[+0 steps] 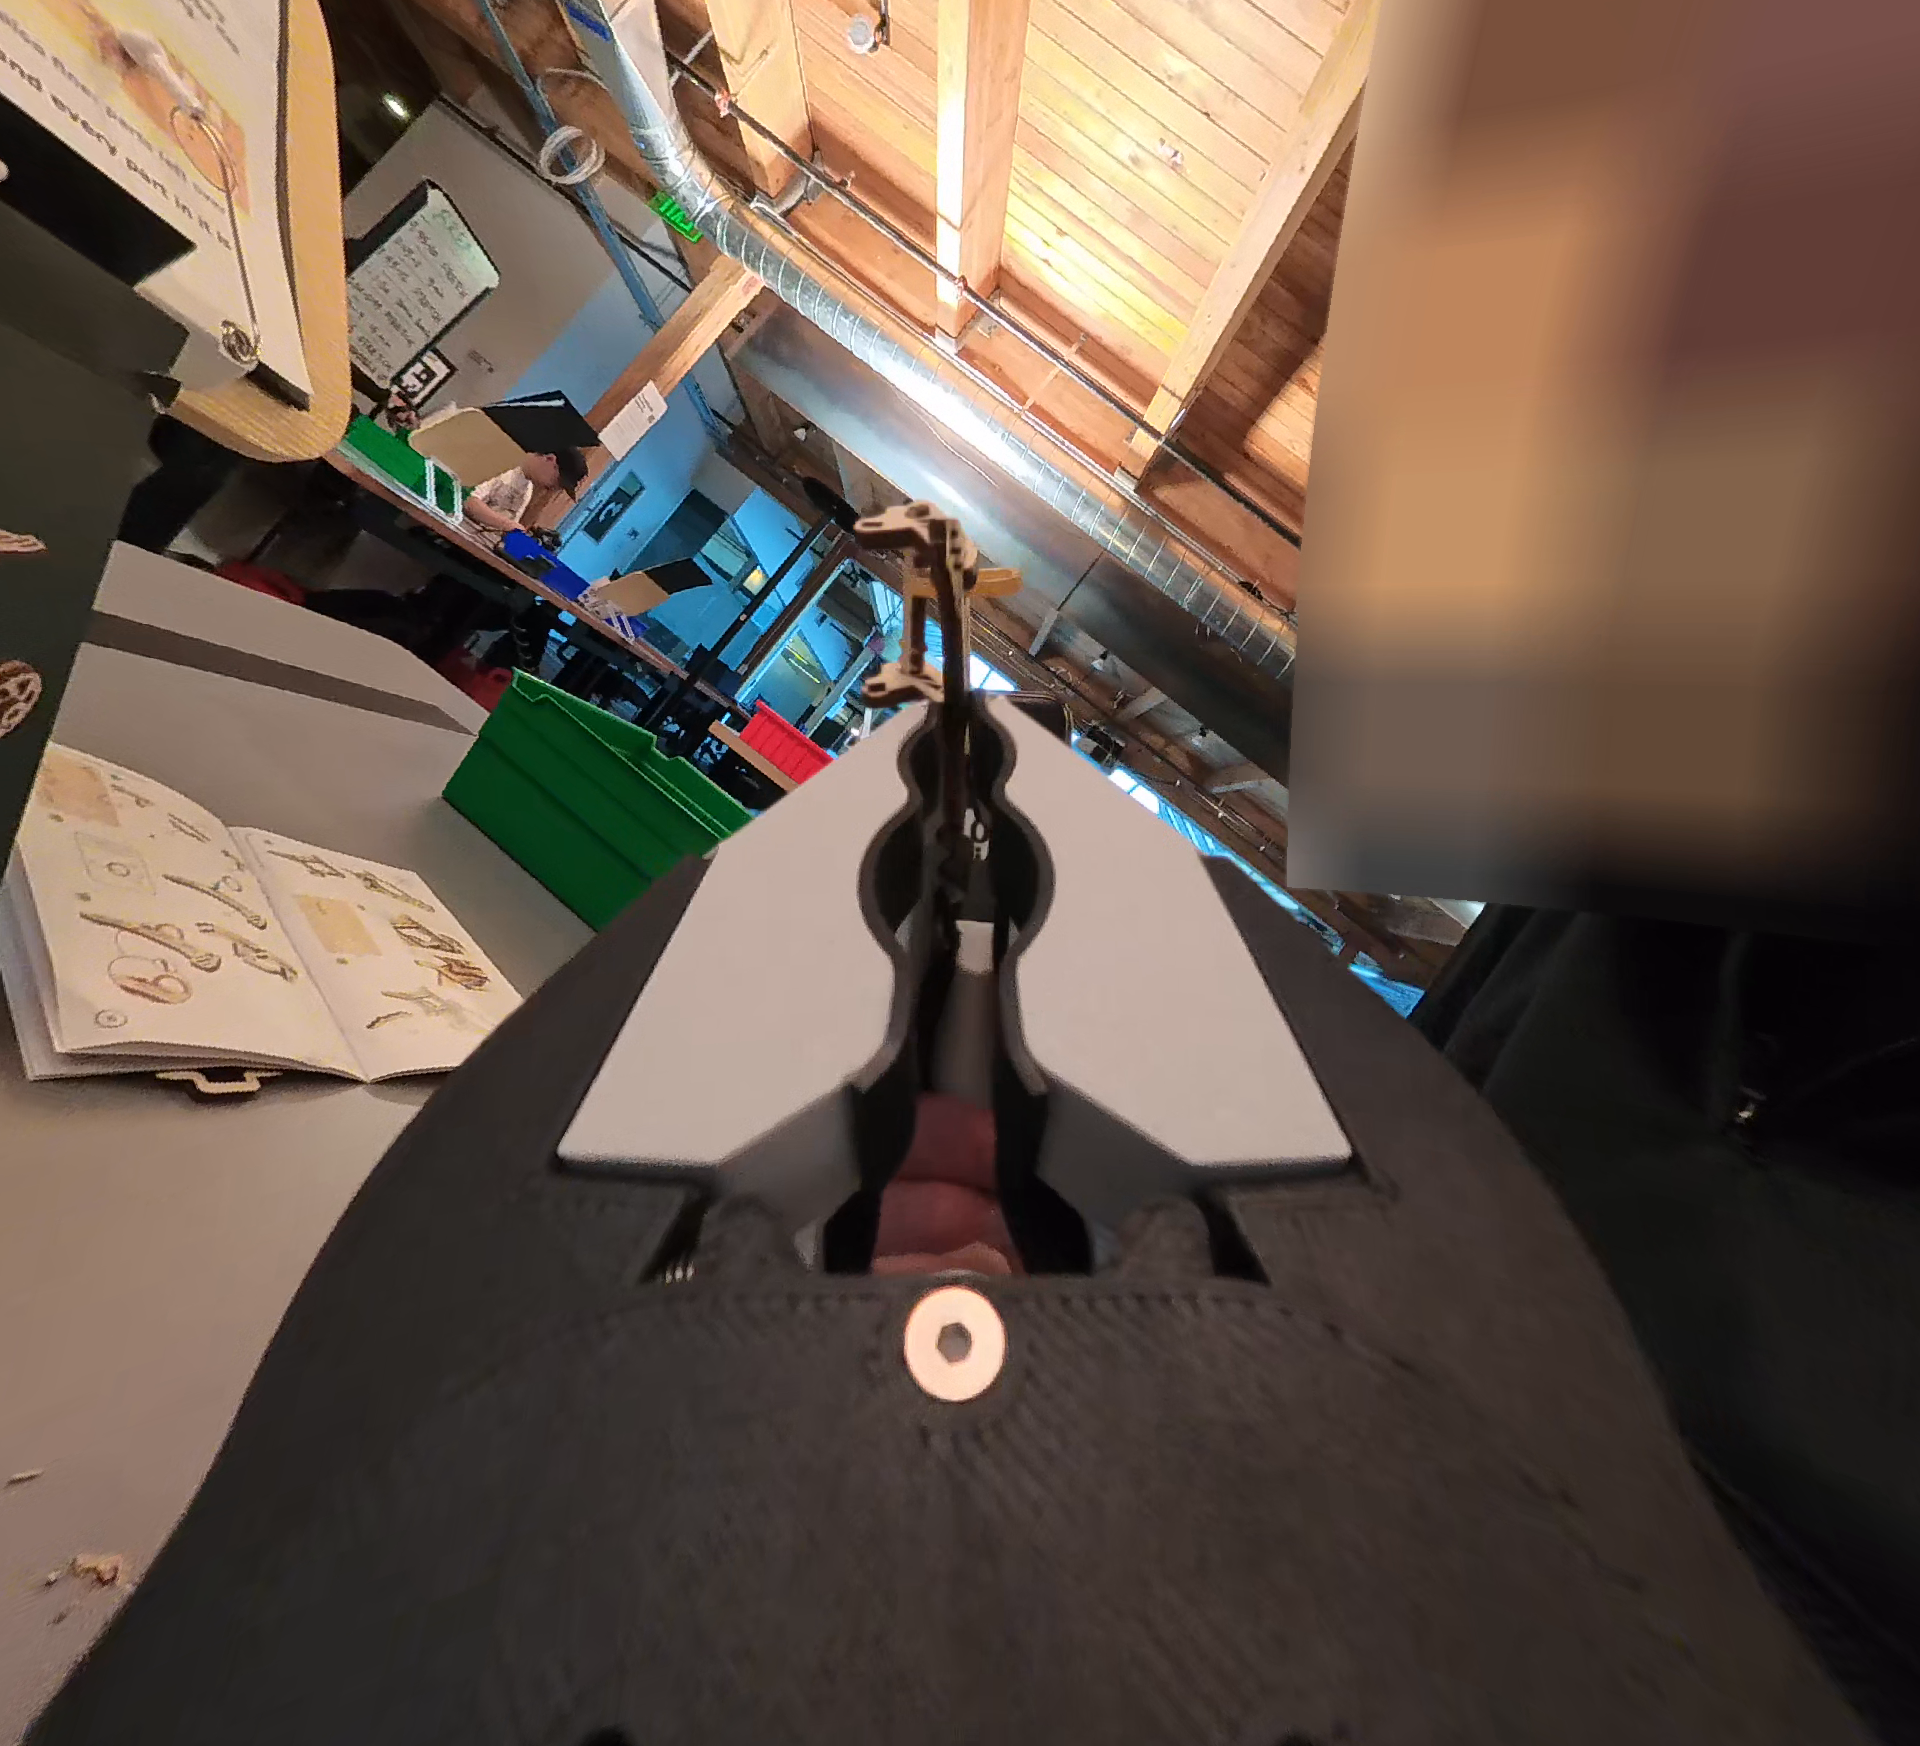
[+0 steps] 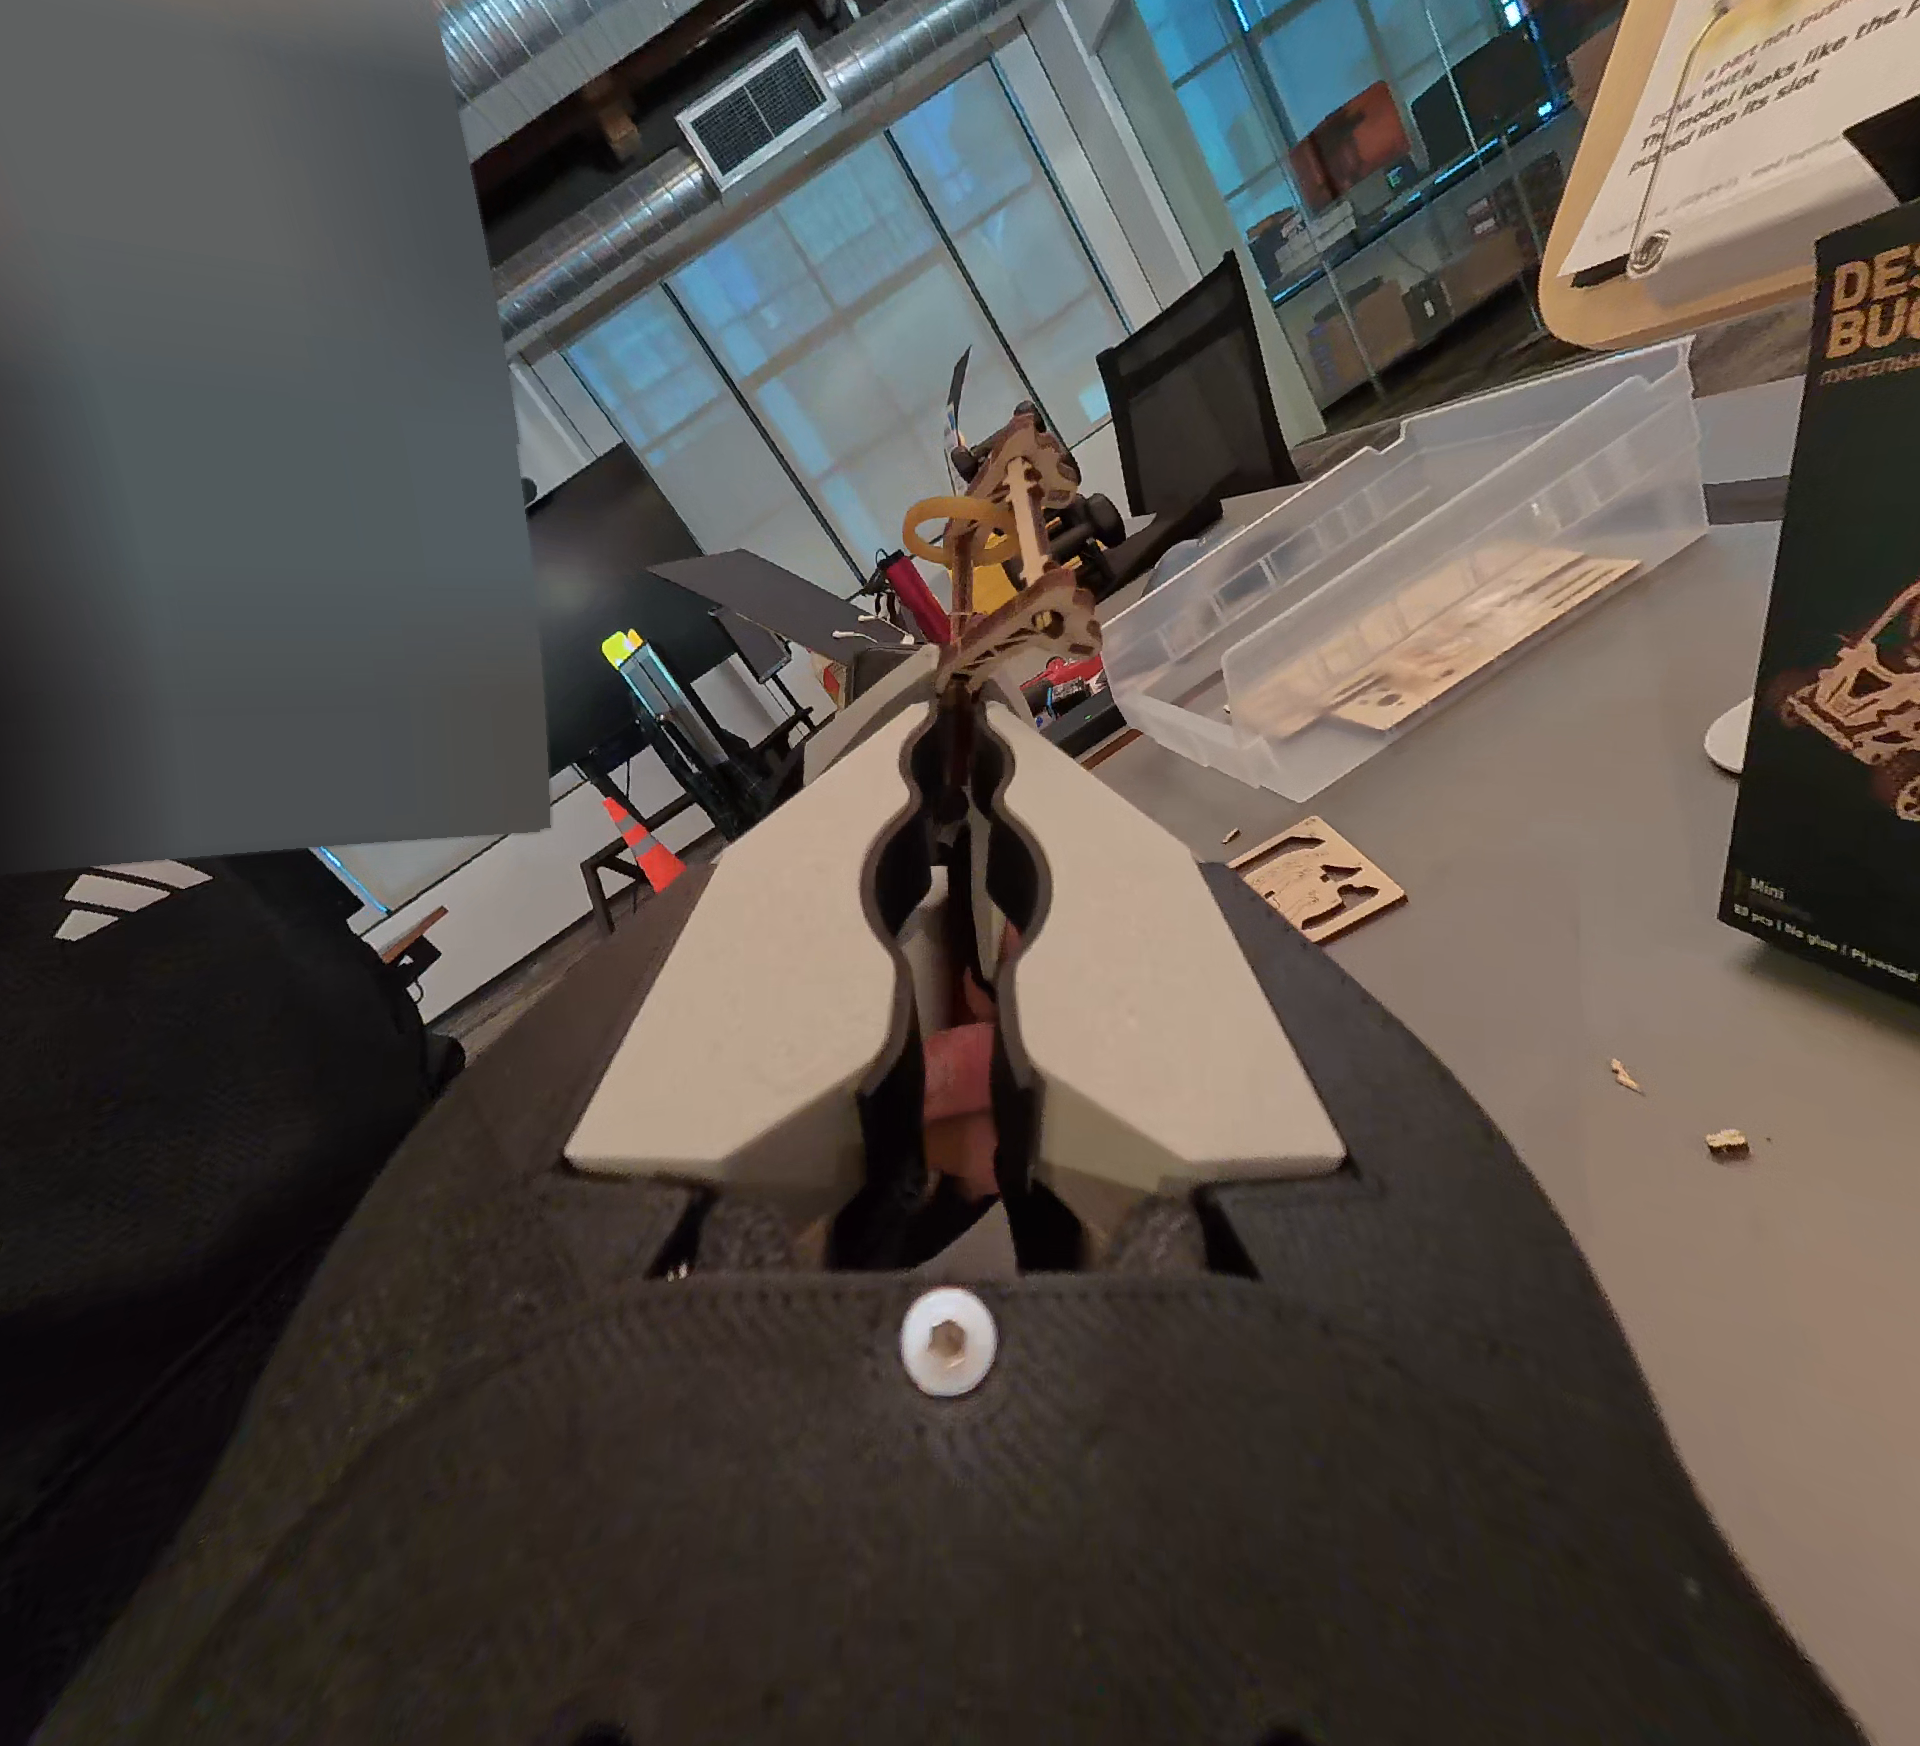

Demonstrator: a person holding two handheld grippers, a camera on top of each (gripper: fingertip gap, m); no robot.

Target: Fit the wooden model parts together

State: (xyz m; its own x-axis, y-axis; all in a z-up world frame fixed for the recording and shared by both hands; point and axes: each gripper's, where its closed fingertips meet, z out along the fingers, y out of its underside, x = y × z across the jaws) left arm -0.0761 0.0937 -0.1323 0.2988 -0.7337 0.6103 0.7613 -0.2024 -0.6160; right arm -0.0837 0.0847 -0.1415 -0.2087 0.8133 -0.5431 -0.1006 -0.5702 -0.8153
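My left gripper (image 1: 951,709) is tilted up off the table and shut on a small wooden model assembly (image 1: 920,600), seen edge-on, which sticks out past the fingertips. A yellowish rubber band (image 1: 995,579) shows at its far side. My right gripper (image 2: 961,699) is also raised and shut on a wooden model assembly (image 2: 1023,574) of slotted plywood pieces with a yellow rubber band (image 2: 951,522) looped on it. I cannot tell whether both hold the same assembly. Neither gripper shows in the other's view.
An open instruction booklet (image 1: 239,927) lies on the grey table (image 1: 156,1281), with a green bin (image 1: 582,792) behind. A clear plastic tray (image 2: 1434,574) holds plywood sheets. A punched plywood offcut (image 2: 1314,881), a dark kit box (image 2: 1839,605), a clipboard stand (image 2: 1714,86) and wood crumbs (image 2: 1725,1143) are to the right. Left and right tips are no more than a few centimetres apart.
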